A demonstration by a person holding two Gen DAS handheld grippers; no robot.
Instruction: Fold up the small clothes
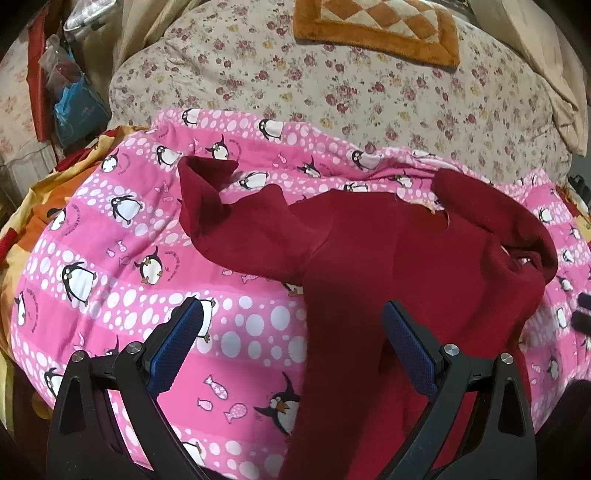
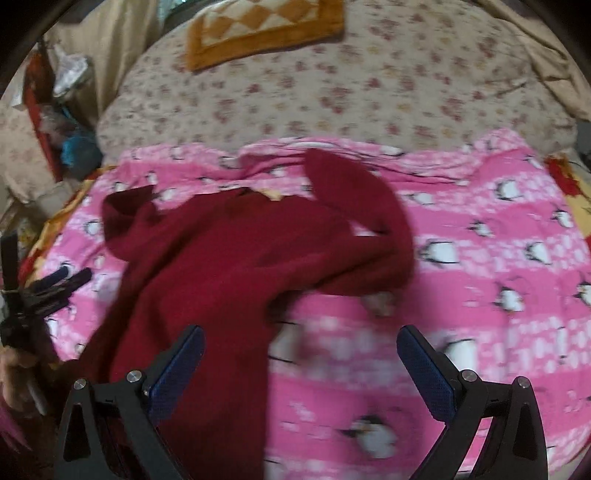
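Observation:
A dark red small sweater [image 1: 388,266] lies spread on a pink penguin-print blanket [image 1: 122,258], one sleeve out to the left, the other bent at the right. My left gripper [image 1: 293,314] is open and empty, just above the sweater's lower left edge. In the right wrist view the sweater [image 2: 221,266] lies left of centre on the blanket [image 2: 498,258]. My right gripper [image 2: 301,338] is open and empty above the sweater's right edge. The left gripper [image 2: 70,278] shows at the far left of that view.
A floral quilt [image 1: 332,81] covers the bed behind the blanket, with an orange checked cushion [image 1: 376,26] on it. Cluttered bags [image 1: 74,107] stand at the far left. A yellow and orange sheet [image 1: 37,206] lies under the blanket's left edge.

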